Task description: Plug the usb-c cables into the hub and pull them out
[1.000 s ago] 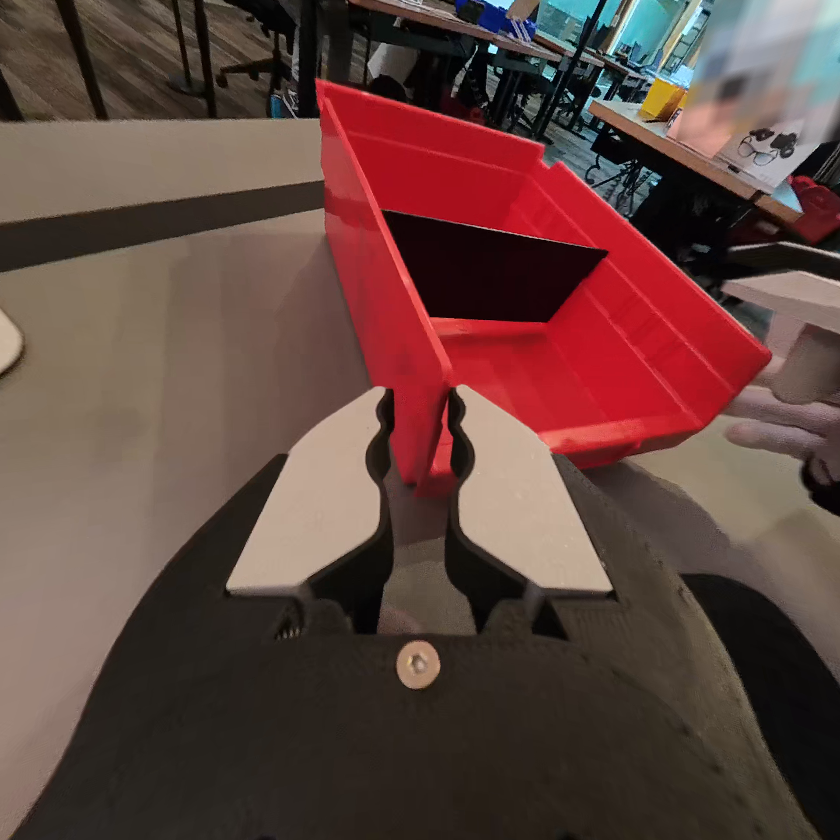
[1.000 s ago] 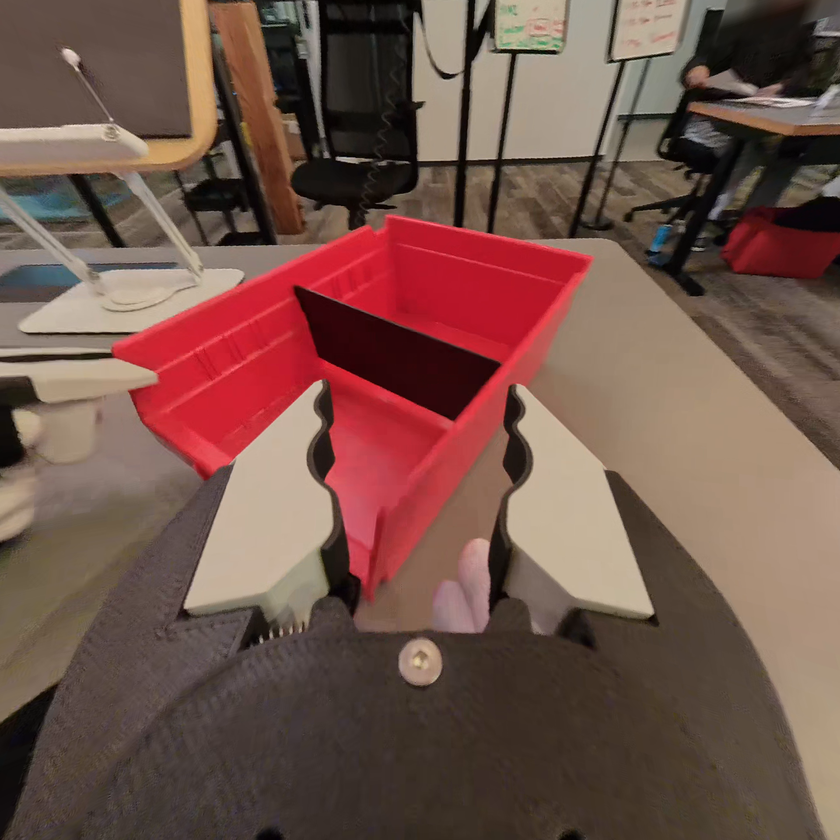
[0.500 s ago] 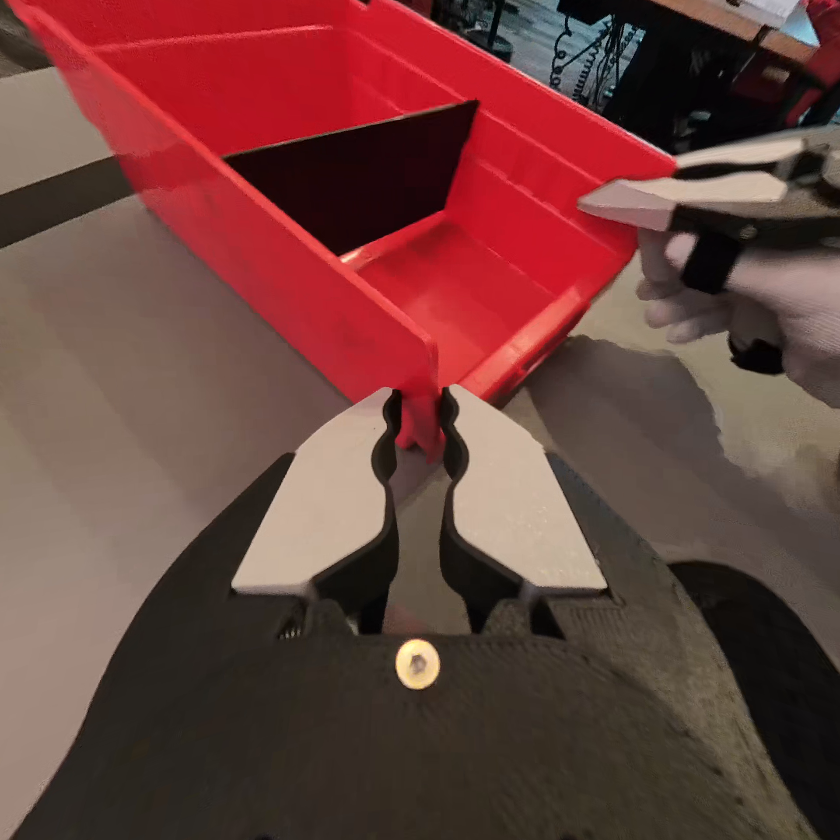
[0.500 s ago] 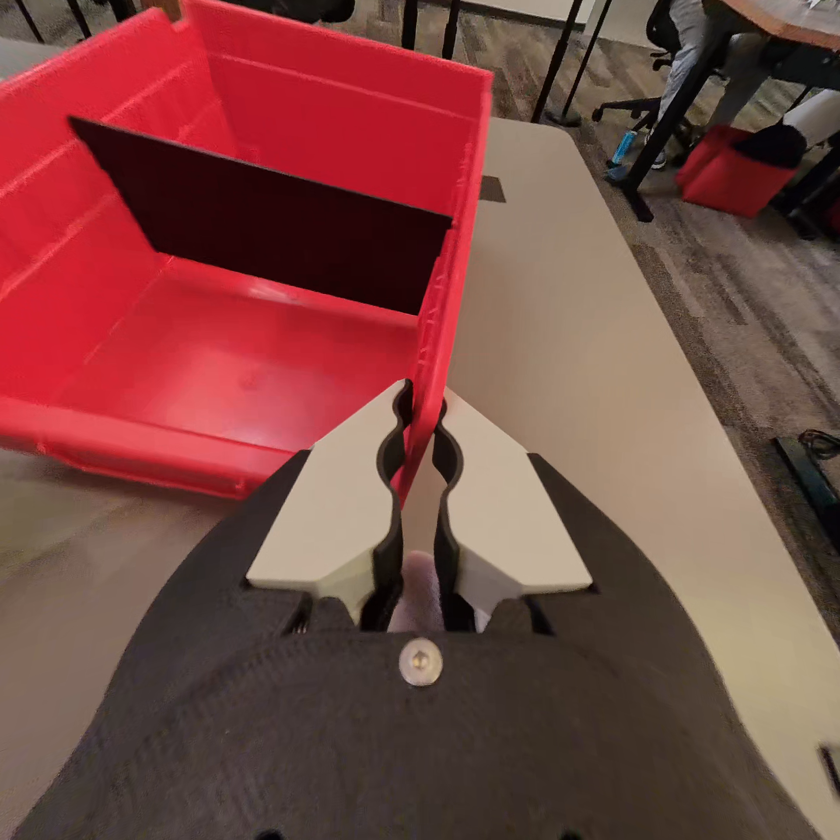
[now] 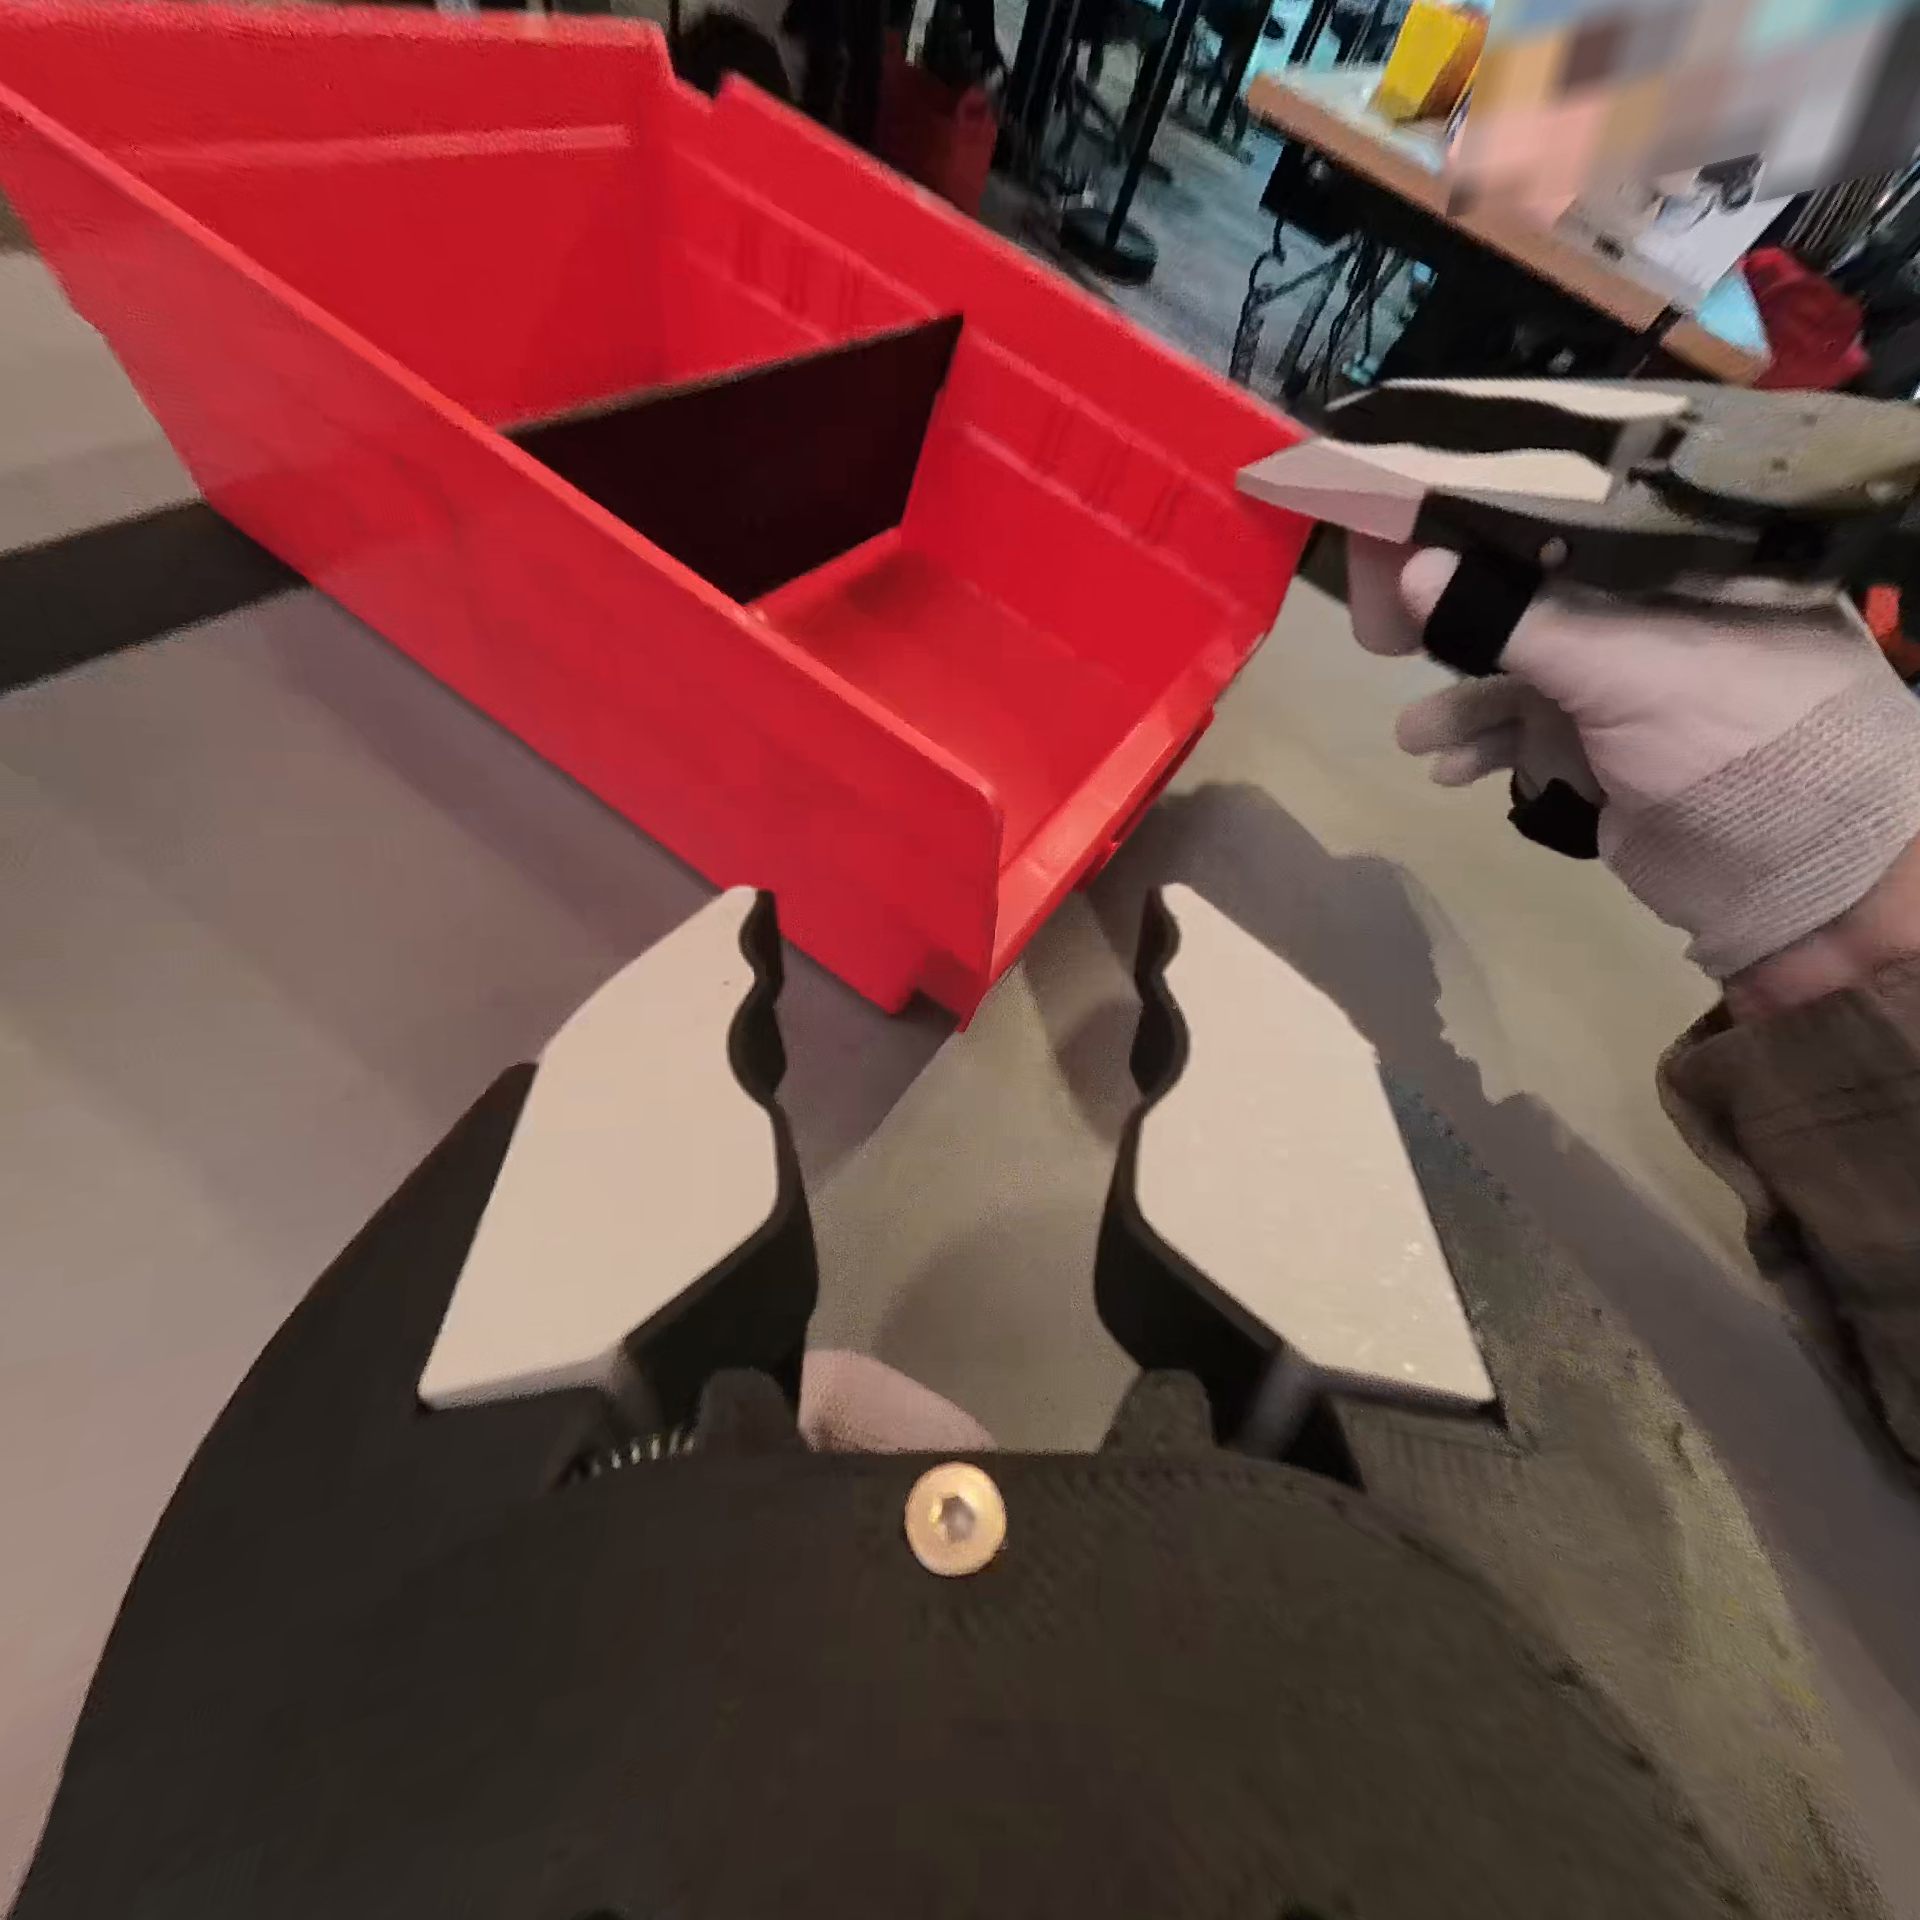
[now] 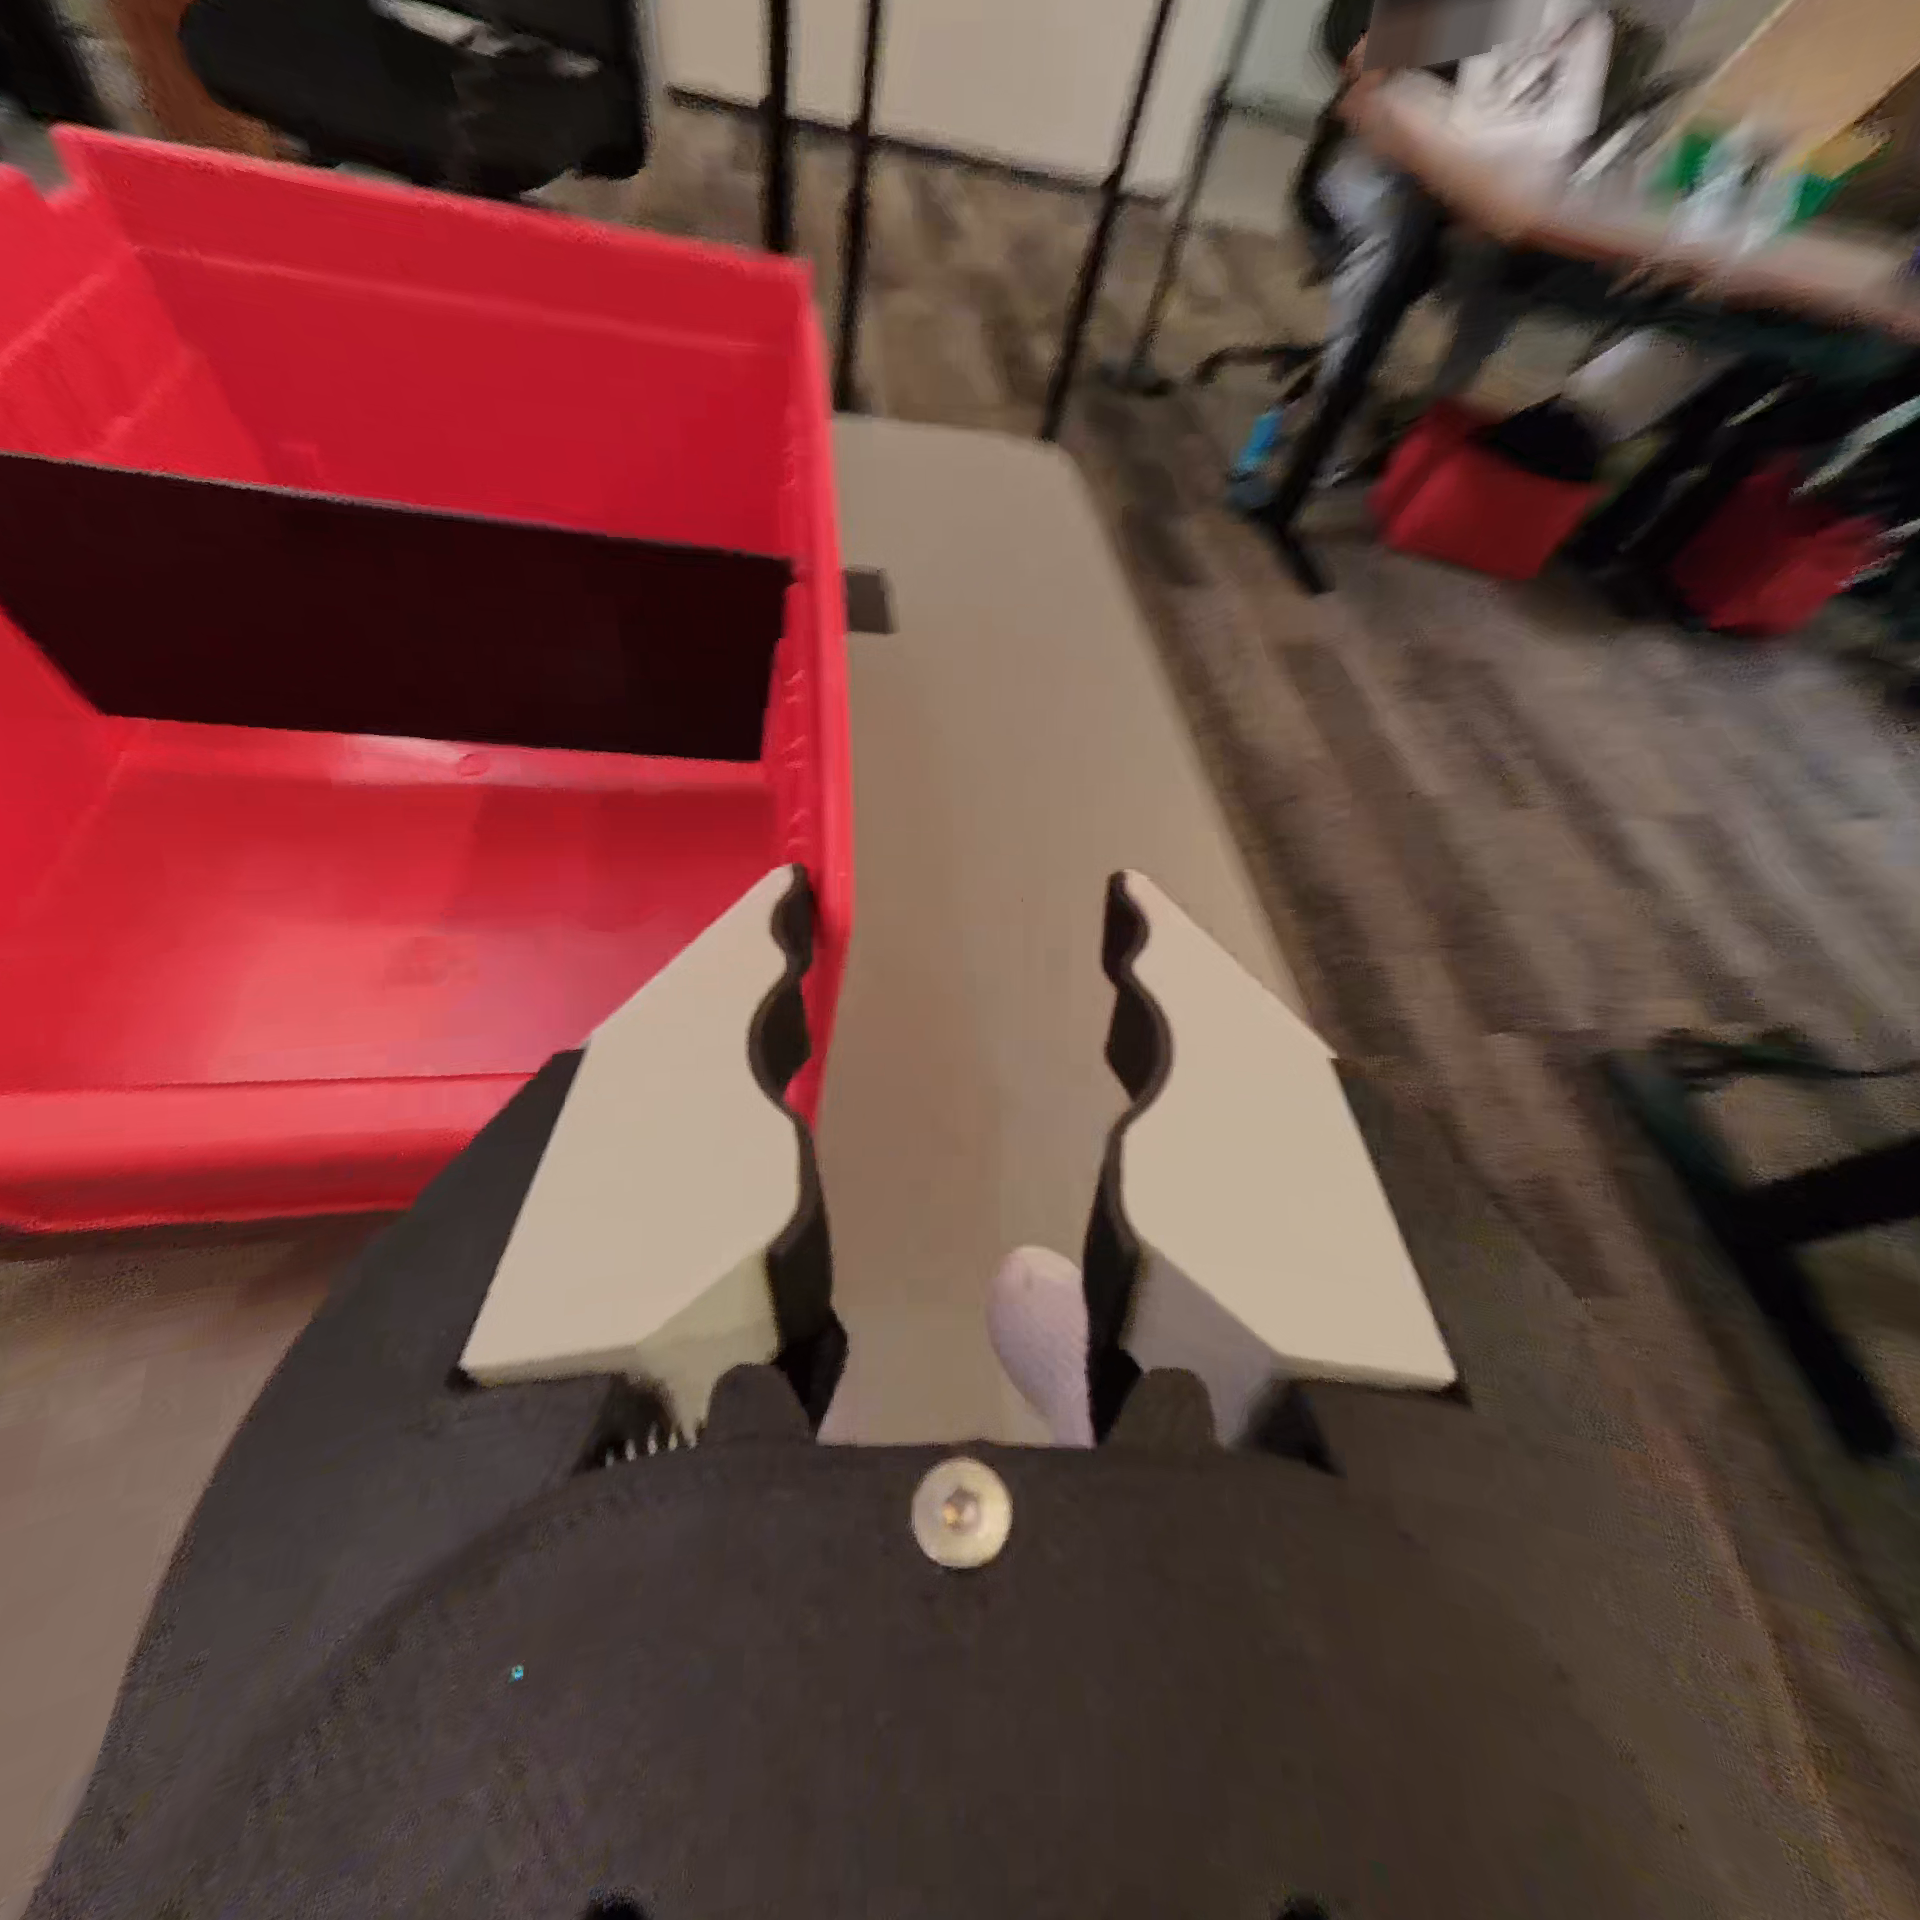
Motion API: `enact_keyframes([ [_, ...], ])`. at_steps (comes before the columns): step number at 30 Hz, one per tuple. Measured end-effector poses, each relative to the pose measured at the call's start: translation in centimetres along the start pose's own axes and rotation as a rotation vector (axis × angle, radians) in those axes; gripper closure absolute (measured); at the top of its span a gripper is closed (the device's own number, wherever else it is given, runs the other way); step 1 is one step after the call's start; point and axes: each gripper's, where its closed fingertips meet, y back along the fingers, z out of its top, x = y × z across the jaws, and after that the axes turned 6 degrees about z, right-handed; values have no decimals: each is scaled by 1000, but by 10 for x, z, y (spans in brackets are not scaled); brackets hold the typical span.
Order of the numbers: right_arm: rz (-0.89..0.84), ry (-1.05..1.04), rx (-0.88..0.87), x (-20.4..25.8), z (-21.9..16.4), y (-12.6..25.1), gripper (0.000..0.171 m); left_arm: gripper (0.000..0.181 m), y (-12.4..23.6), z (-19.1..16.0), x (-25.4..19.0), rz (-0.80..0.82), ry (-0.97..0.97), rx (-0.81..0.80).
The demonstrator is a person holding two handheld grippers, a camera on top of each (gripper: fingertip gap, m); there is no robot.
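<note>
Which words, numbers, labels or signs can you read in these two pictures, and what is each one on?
No text here can be read.
red bin: faint raised marks along its right wall, too blurred to read.
paper on the far desk: too small and blurred to read.

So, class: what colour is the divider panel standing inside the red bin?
Black. The divider stands across the red bin; the left wrist view shows it best.

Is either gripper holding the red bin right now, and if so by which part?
Neither. The left gripper is open near the bin's corner; the right gripper is open beside its side wall.
</note>
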Motion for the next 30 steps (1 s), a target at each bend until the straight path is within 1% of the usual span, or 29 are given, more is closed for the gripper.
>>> enact_keyframes([
  [1, -54, 38, -51, -4, 12, 15, 113, 113, 12, 6, 3, 4, -3, -27],
  [3, -89, 104, -169, 10, 48, 47, 115, 112, 41, 18, 13, 16, -23, -80],
  [5, -84, 185, -266, 42, 90, 75, 116, 113, 72, 28, 28, 49, -73, -117],
  [6, -51, 221, -339, 68, 115, 89, 120, 114, 89, 32, 37, 70, -96, -135],
  [7, 7, 261, -401, 99, 139, 100, 122, 116, 106, 36, 46, 91, -118, -152],
  [9, 181, 310, -506, 172, 179, 116, 123, 117, 143, 46, 70, 166, -178, -179],
  [11, 381, 308, -599, 244, 212, 127, 128, 119, 185, 56, 97, 260, -218, -222],
  [13, 551, 263, -646, 304, 240, 132, 129, 121, 230, 61, 128, 360, -239, -248],
  [15, 695, 231, -699, 351, 268, 136, 132, 122, 277, 60, 168, 474, -232, -247],
  [18, 800, 192, -767, 393, 302, 134, 136, 122, 355, 51, 241, 711, -256, -221],
  [20, 902, 128, -785, 413, 313, 133, 139, 125, 408, 39, 289, 846, -253, -166],
  [22, 960, 93, -804, 423, 316, 130, 142, 132, 460, 25, 337, 1002, -283, -89],
  [24, 982, 87, -789, 429, 308, 118, 143, 136, 497, 4, 380, 1082, -269, 35],
  [25, 986, 73, -788, 429, 304, 111, 146, 142, 513, -4, 401, 1118, -253, 72],
  [27, 1004, 18, -771, 427, 294, 97, 149, 141, 531, -16, 436, 1135, -172, 123],
  [30, 1006, -13, -739, 426, 281, 76, 150, 142, 537, -32, 483, 1136, -75, 209],
])
